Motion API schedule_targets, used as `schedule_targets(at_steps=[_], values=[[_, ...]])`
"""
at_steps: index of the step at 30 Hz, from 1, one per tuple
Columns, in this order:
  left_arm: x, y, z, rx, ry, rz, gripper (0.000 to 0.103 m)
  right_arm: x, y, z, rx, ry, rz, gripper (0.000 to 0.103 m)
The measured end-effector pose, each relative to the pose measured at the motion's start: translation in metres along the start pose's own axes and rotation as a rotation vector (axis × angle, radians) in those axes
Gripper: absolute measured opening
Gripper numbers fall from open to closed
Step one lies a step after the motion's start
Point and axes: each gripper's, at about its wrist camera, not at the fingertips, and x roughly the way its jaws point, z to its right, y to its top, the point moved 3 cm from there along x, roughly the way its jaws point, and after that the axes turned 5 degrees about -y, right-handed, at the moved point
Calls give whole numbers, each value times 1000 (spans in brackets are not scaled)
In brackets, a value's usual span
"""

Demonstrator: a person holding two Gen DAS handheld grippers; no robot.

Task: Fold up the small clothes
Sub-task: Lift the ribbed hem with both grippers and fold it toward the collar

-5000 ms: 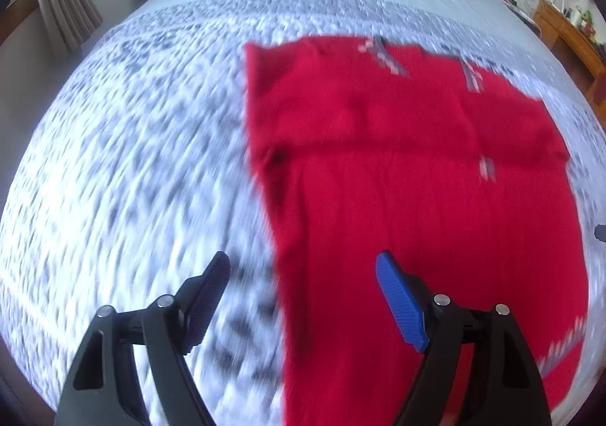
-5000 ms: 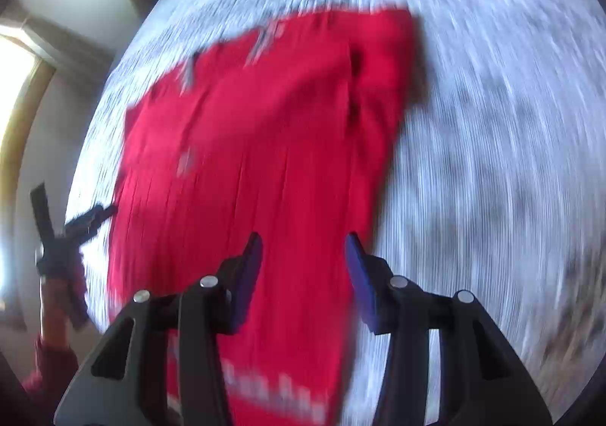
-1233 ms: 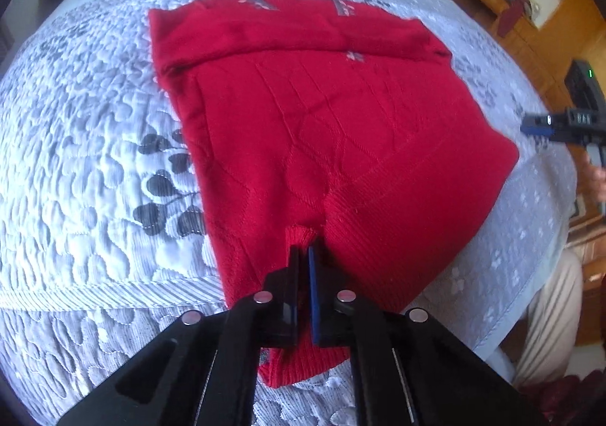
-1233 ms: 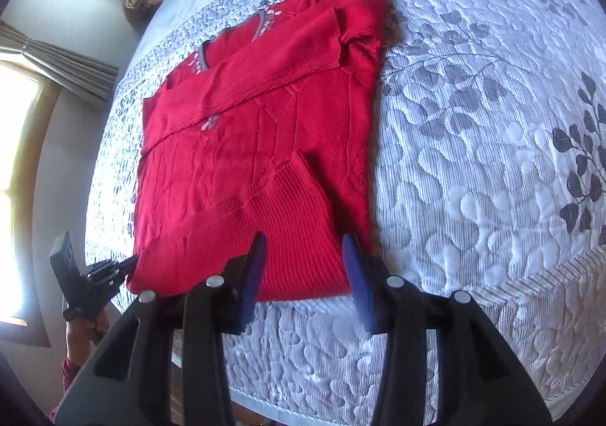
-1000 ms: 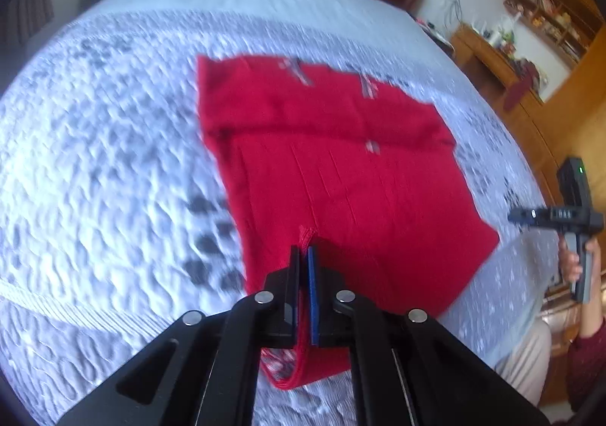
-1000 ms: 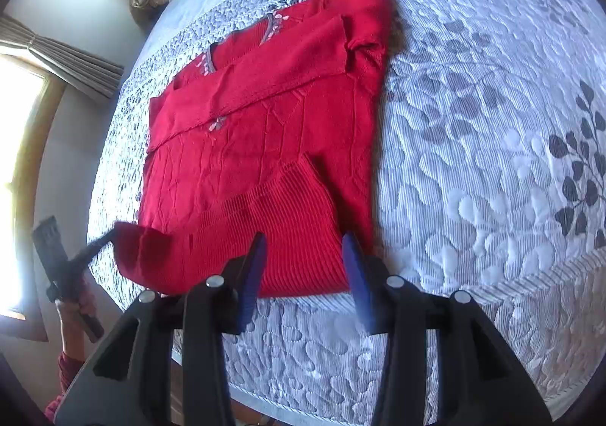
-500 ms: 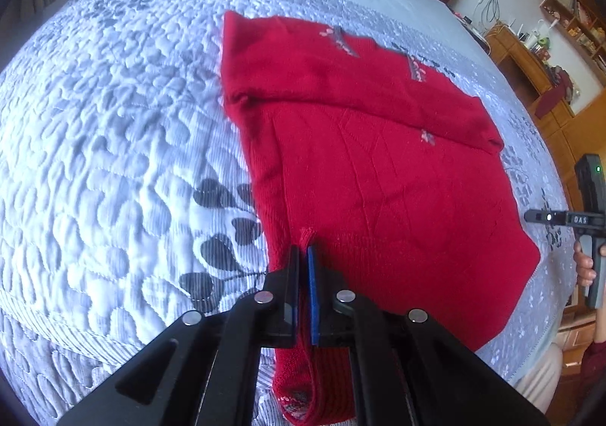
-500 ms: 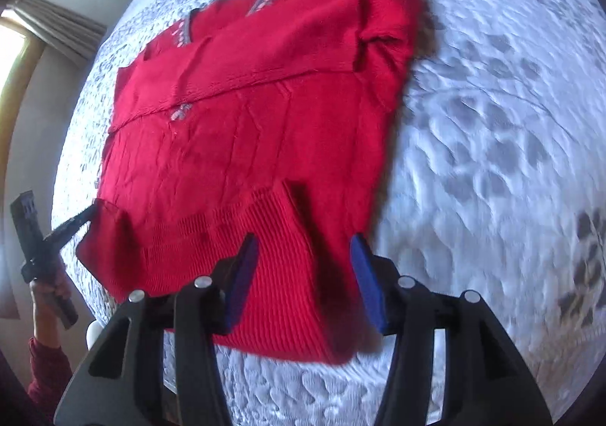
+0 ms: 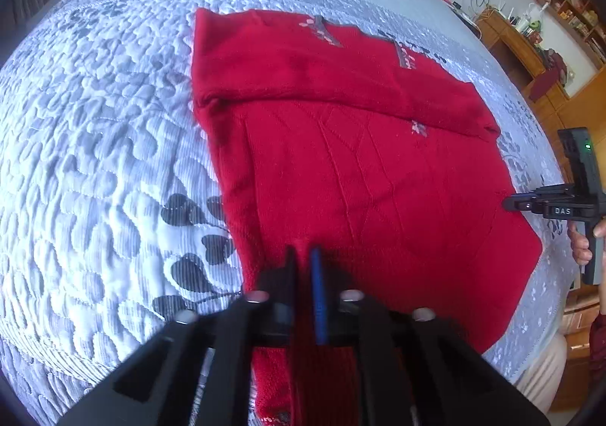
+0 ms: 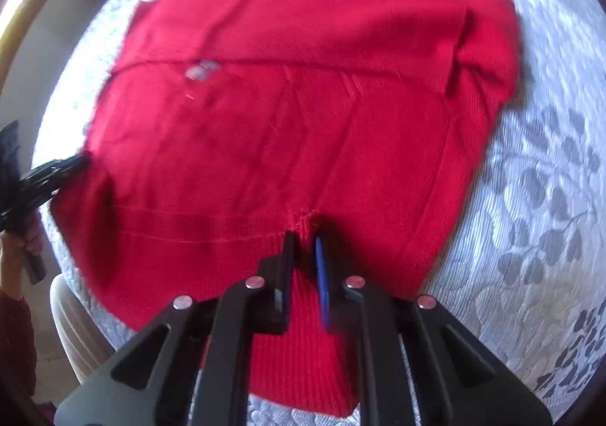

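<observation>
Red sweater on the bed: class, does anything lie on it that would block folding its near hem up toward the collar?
Nothing visible does. Both the left gripper and right gripper are shut on the red sweater at its hem; its upper surface is bare.

I see a matt red knit sweater [image 9: 360, 168] with ribbed hem, on a quilted, faintly shiny bedspread [image 9: 94, 145]; glossy wooden shelving [image 9: 530, 58] at upper right

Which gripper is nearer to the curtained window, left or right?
Left. The left gripper pinches the hem corner of the red sweater on the window side; the right gripper has just closed on the hem farther away.
</observation>
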Motion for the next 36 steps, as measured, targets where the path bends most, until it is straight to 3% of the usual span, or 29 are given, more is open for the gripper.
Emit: schedule_targets(at_steps=[5,8,11,16,18,22,24,27,31,33,36], values=[[-24,17,6,-5,-19,107,4,-51,11,16,77,105,146,8],[-31,33,-1,-26,14,171,4,-70,18,42,145,90,206,8],[-18,45,-14,-55,58,158,4,-56,20,52,189,68,169,8],[20,42,-30,-55,101,48,4,-4,12,63,202,-9,49,8],[19,42,-30,-46,88,51,6,2,11,64,205,2,49,14],[13,42,-28,-59,0,53,43,0,15,62,203,55,60,31],[11,38,-22,-6,6,55,46,-1,17,61,182,52,64,43],[14,35,-10,86,12,40,54,0,18,54,134,39,64,47],[25,38,-6,141,49,2,54,6,19,46,92,20,61,46],[30,42,-4,147,44,1,51,6,18,45,80,11,68,36],[32,45,-7,135,46,4,28,6,17,45,61,-12,78,16]])
